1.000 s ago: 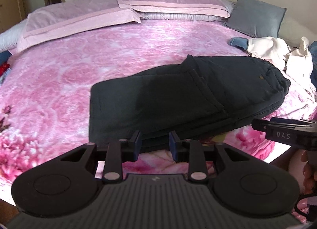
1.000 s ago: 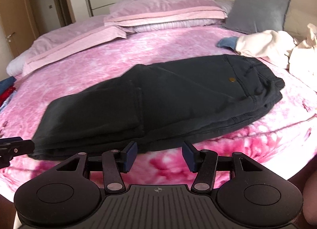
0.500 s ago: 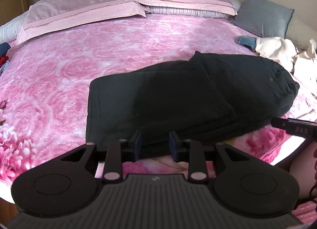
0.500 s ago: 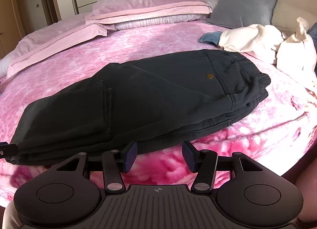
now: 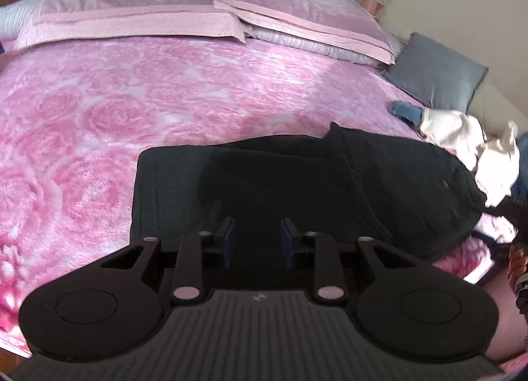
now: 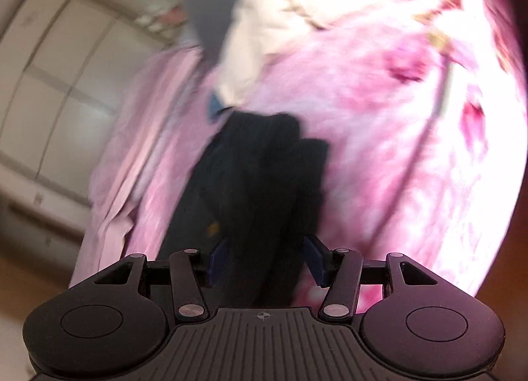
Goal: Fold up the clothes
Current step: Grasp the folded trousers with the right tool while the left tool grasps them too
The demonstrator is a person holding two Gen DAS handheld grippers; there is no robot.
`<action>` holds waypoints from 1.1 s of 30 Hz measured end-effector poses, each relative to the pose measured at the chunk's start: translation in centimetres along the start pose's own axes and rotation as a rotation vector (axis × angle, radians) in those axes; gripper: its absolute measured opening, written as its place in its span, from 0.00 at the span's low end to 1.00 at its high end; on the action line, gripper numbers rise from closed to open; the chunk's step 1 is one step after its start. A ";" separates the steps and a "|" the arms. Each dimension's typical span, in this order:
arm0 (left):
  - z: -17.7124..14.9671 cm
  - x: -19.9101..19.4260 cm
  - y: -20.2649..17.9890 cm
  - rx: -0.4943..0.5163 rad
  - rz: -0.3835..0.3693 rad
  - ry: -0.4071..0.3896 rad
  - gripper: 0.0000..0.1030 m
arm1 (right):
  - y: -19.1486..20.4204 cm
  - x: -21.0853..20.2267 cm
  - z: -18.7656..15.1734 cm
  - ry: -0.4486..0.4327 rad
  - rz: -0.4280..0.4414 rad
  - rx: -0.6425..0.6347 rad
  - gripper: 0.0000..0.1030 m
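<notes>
Rolled sideways since half a second ago: right gripper [image 6: 265, 260], view blurred, jaws spread with a fold of the dark trousers [image 6: 260, 176] between them, contact not discernible. Advanced over the trousers' near edge: left gripper [image 5: 256, 238], jaws spread, holding nothing. Trousers [image 5: 297, 189] folded flat on the pink bedspread [image 5: 132, 100], near its front edge. Beyond the trousers: cream garments [image 5: 462, 137], grey cushion [image 5: 435, 74], pillows [image 5: 138, 18].

Bed [image 5: 99, 123] with pink rose-print cover. On it: dark folded trousers [image 5: 264, 189] near the front edge, two pink pillows [image 5: 132, 18] at the head – right one overlapping a striped pillow, grey cushion [image 5: 435, 74] at far right, cream garments [image 5: 462, 137] heaped beside the trousers, blue cloth [image 5: 404, 110] just beside the heap.
</notes>
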State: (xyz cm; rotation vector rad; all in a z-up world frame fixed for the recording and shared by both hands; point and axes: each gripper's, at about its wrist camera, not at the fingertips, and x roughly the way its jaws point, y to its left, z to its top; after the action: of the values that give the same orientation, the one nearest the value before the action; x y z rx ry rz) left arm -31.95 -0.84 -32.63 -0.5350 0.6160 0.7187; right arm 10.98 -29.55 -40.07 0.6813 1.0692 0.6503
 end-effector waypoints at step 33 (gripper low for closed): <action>-2.6 -4.0 13.6 -0.401 -0.015 -0.048 0.11 | 21.8 -2.4 -24.4 -0.341 0.122 -1.508 0.17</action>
State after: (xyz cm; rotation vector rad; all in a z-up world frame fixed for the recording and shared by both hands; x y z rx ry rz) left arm -45.15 4.38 -34.92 -0.8884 0.4227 0.8436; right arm -15.63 -13.31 -29.90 -0.4675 0.0290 1.1543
